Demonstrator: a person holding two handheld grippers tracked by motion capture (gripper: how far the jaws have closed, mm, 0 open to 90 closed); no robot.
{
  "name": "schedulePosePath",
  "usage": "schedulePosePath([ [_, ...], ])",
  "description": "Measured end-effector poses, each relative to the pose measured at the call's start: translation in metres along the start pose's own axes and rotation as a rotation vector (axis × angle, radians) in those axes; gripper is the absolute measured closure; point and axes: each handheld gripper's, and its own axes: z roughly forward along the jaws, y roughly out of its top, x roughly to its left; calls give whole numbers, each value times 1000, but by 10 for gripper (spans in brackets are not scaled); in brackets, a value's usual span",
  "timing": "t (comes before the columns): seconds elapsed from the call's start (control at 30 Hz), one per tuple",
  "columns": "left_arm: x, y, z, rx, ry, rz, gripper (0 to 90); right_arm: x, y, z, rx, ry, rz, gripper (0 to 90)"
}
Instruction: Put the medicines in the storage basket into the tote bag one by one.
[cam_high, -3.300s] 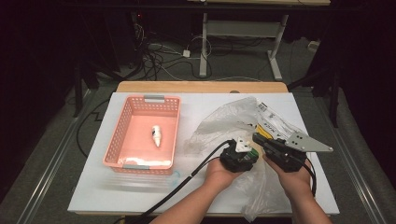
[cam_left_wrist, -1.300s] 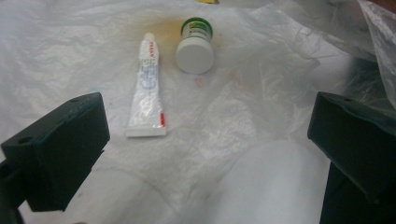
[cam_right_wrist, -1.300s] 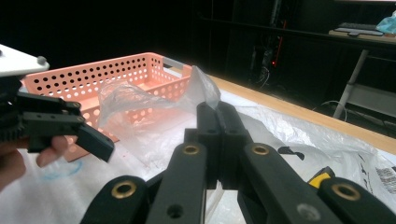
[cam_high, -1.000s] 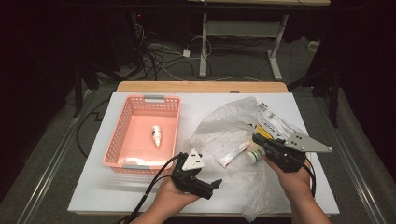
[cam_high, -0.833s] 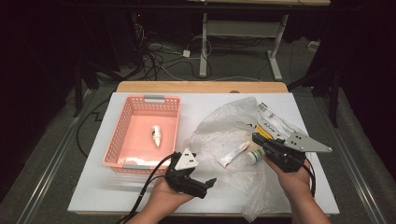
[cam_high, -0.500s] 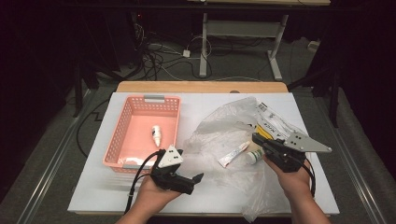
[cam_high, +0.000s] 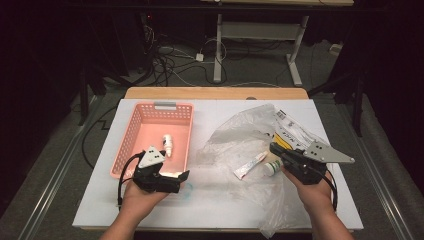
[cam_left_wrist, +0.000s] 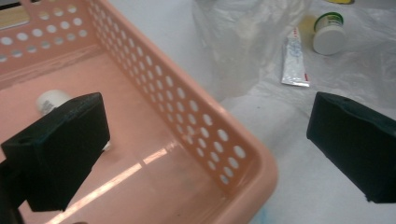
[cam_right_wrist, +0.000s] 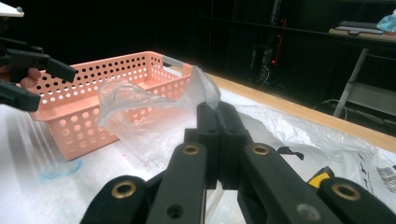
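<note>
Bag: thin clear plastic, crumpled, lying just right of the basket on the table. Right gripper has its jaws shut on a fold of the film at the bag's right side; the right gripper view shows film pinched between the closed jaws and lifted in a loose peak toward the basket. Judged: v. light, limp, slippery; will slide or tear if pulled hard, so hold it by an edge fold, as now.

Inside the bag, near the right gripper: tube lying flat, and small jar w/ white lid, just right of the tube. Both seen in the left gripper view too, tube and jar, well beyond the basket rim.

Left gripper at the basket's near right corner, jaws wide open, nothing between them; one jaw over the basket floor, other over the table.

Tube: prob. light, soft-walled; take across the flat body mid-length. Jar: stiff, round, smooth; grip across the lid or body, may roll.

Bottle lies in the basket, mid-floor.
</note>
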Motion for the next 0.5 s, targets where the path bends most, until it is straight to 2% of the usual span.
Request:
schedulePosePath([
  [0.33, 23, -6, -9, -20, 50, -52, 0, 0, 0, -1, 0, -3, 0, 900],
  [0.5, 31, -6, -12, -31, 55, -79, 0, 0, 0, -1, -3, -3, -4, 900],
])
